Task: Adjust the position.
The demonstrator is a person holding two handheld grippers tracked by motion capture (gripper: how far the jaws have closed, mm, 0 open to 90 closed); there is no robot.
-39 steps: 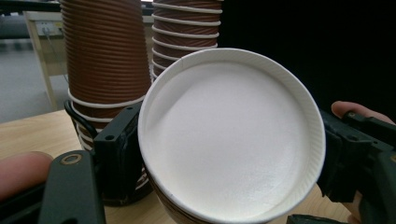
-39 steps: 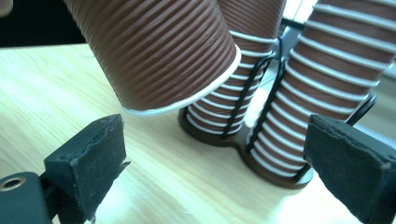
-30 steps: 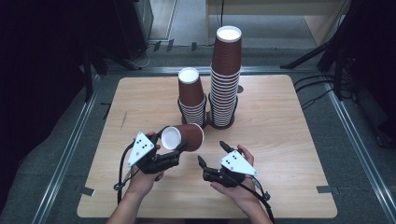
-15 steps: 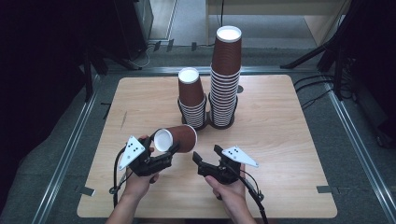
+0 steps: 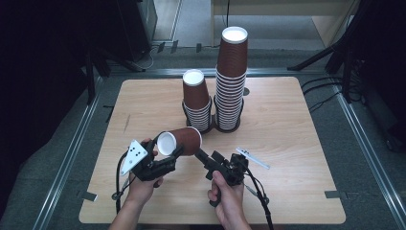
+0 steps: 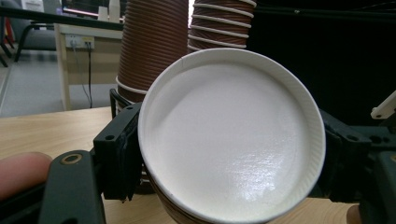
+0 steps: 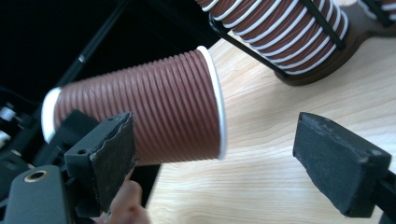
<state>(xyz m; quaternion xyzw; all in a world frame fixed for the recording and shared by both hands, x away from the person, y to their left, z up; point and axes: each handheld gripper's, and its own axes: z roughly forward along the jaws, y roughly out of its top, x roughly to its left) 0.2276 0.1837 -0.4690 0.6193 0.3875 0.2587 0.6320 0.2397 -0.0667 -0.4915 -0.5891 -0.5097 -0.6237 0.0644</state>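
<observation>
Toward the far edge of the table stand a tall cup stack and, touching it, a shorter stack. Nearer the front edge, a brown paper cup lies on its side off the surface, clamped across its rim end by the left gripper. The right gripper is at the cup's base, jaws apart, not pressing. This looks like a handover or pull-apart; next, those jaws should close gently around the base

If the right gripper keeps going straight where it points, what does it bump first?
Probably the brown ribbed paper cup lying sideways in the left gripper. The right gripper, jaws just opened and gripping nothing, points at its side.
</observation>
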